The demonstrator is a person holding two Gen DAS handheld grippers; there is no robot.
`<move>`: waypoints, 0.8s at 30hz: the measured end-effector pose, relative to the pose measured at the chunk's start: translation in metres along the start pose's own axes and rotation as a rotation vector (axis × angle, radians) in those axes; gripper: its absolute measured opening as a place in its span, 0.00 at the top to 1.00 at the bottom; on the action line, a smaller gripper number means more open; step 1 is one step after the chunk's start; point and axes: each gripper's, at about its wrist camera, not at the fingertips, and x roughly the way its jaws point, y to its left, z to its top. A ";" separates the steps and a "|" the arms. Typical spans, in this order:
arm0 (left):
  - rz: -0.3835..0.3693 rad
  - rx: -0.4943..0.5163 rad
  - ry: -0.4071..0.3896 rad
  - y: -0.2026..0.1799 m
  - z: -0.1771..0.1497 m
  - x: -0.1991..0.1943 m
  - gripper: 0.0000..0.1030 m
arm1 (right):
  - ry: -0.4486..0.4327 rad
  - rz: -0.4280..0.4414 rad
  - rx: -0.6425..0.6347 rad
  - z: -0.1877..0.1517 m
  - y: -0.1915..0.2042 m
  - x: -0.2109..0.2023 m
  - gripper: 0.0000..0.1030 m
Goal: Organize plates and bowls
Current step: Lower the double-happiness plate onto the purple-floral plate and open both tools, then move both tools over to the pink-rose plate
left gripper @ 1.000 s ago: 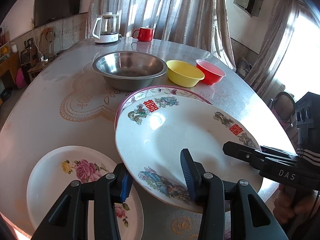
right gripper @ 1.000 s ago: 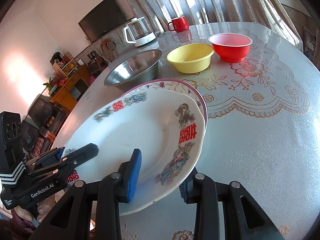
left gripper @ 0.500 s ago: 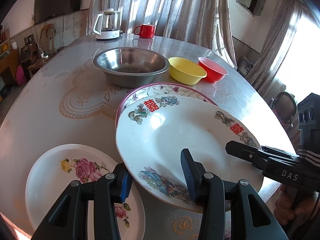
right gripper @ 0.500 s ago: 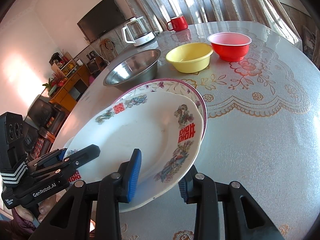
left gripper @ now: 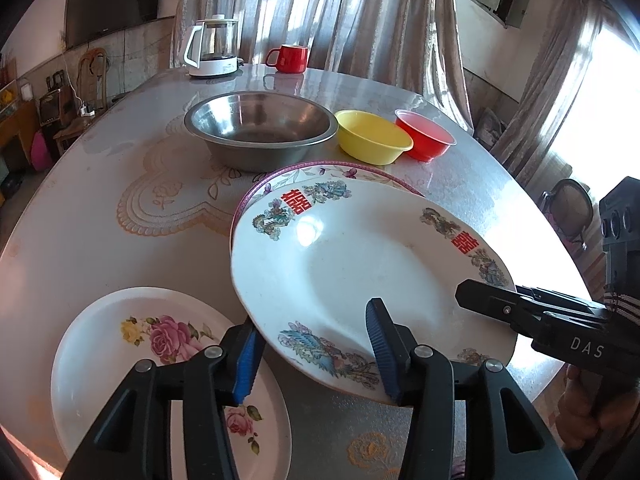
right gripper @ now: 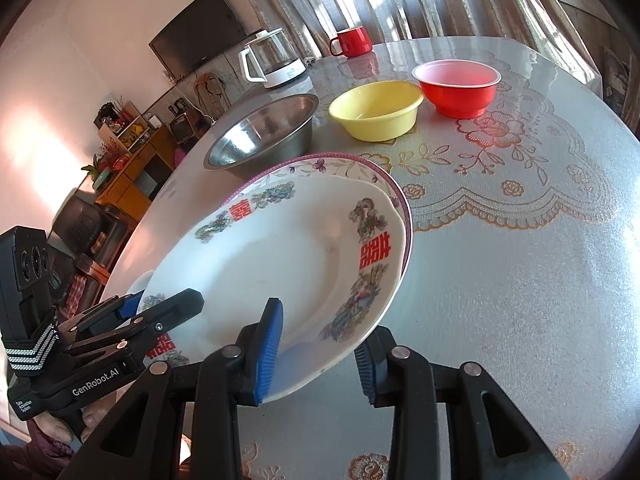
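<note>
Both claws at the near rim of a white plate, tilted over a second plate.

The white plate point(left gripper: 360, 264) leans on the pink-rimmed plate point(right gripper: 360, 168) on the surface point(right gripper: 520, 280). The left claw point(left gripper: 312, 354) straddles its near rim, jaws opening, pads apparently off it. The right claw point(right gripper: 320, 356) pinches the rim, one pad above, one below. A rose plate point(left gripper: 132, 344) lies beside it. A steel bowl point(left gripper: 260, 128), yellow bowl point(left gripper: 372, 136) and red bowl point(left gripper: 424, 136) stand in a row behind.
</note>
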 end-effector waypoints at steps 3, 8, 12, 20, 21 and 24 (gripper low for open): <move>-0.001 0.002 0.003 0.000 0.000 0.001 0.52 | -0.001 -0.006 -0.007 -0.001 0.001 0.000 0.67; -0.004 0.007 -0.001 -0.001 -0.001 -0.001 0.52 | -0.004 -0.029 -0.021 -0.001 0.003 0.000 0.67; -0.012 0.010 0.007 -0.003 -0.003 0.000 0.52 | -0.007 -0.048 -0.023 -0.002 0.000 -0.002 0.67; -0.010 0.000 0.021 0.001 -0.009 -0.002 0.52 | 0.006 -0.081 -0.023 -0.006 -0.004 -0.002 0.68; -0.017 -0.006 0.016 0.002 -0.009 -0.003 0.52 | 0.007 -0.087 -0.026 -0.006 -0.003 -0.002 0.68; -0.011 0.000 0.003 0.001 -0.009 -0.006 0.52 | -0.007 -0.131 -0.067 -0.008 0.002 -0.003 0.68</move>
